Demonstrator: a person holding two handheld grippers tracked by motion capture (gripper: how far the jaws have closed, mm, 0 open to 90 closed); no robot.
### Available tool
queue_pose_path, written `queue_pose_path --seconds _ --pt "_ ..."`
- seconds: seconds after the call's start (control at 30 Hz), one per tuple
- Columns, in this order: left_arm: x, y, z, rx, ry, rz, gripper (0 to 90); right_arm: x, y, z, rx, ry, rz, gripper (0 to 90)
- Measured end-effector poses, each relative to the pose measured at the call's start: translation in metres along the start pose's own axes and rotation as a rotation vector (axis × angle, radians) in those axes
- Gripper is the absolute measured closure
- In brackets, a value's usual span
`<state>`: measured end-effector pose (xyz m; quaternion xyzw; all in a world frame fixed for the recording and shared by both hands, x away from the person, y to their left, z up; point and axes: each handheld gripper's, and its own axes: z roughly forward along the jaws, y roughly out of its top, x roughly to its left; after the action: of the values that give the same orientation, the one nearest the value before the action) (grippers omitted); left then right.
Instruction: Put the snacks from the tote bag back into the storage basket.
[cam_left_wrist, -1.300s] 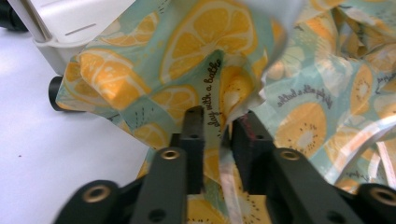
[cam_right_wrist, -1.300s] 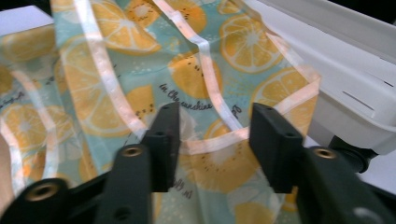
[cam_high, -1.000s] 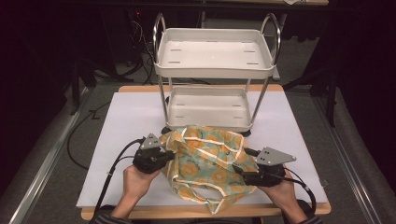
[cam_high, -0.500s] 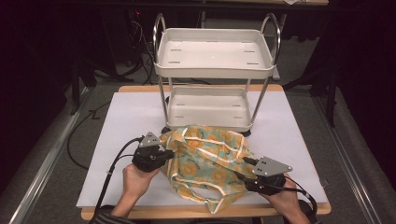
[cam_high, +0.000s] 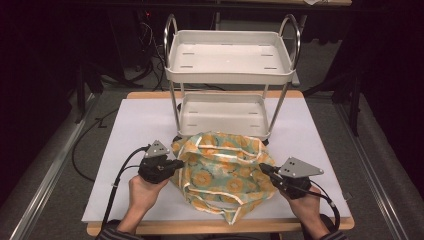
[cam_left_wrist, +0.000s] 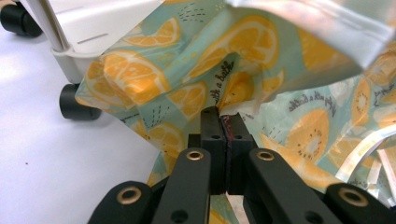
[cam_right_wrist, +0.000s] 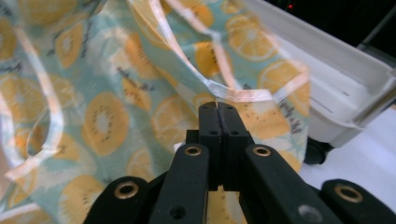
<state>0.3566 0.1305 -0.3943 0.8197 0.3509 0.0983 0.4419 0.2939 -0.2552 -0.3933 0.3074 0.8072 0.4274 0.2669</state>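
The left gripper (cam_left_wrist: 223, 119) has its black fingers pressed fully together on a fold of the crumpled pale-green cloth printed with orange slices and edged in white binding (cam_high: 222, 172); in the left gripper view the fabric bunches right at the fingertips. The right gripper (cam_right_wrist: 218, 112) has just been closing, and its fingers now meet on the white-bound hem of the same cloth, the trim lying across their tips. In the high view the left gripper (cam_high: 176, 164) grips the cloth's left edge and the right gripper (cam_high: 263, 168) its right edge, each held in one of the person's hands rising from the bottom of the view, with black cables trailing back toward the bench's near edge.

The cloth lies heaped between the two grippers on the white sheet covering the wooden bench (cam_high: 130, 125), near its front. Its far edge touches the foot of a small white two-tier trolley with chrome uprights and black castors (cam_high: 230, 62), which stands just behind it at the bench's middle. Both trays of the trolley are bare. One castor (cam_left_wrist: 77, 105) shows beside the cloth in the left gripper view.
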Motion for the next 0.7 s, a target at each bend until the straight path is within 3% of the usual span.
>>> queue_pose_path --seconds 0.17,0.43,0.7 --pt "0.002 0.000 -0.001 0.004 0.000 -0.007 89.7 -0.013 0.008 0.003 -0.020 -0.035 0.044 90.0" --pt "0.004 0.000 0.000 0.021 0.001 -0.007 88.7 -0.023 0.016 0.012 -0.018 -0.062 0.072 90.0" --pt "-0.004 0.007 -0.010 -0.056 0.010 0.020 48.2 -0.023 0.020 0.017 0.004 -0.056 0.065 90.0"
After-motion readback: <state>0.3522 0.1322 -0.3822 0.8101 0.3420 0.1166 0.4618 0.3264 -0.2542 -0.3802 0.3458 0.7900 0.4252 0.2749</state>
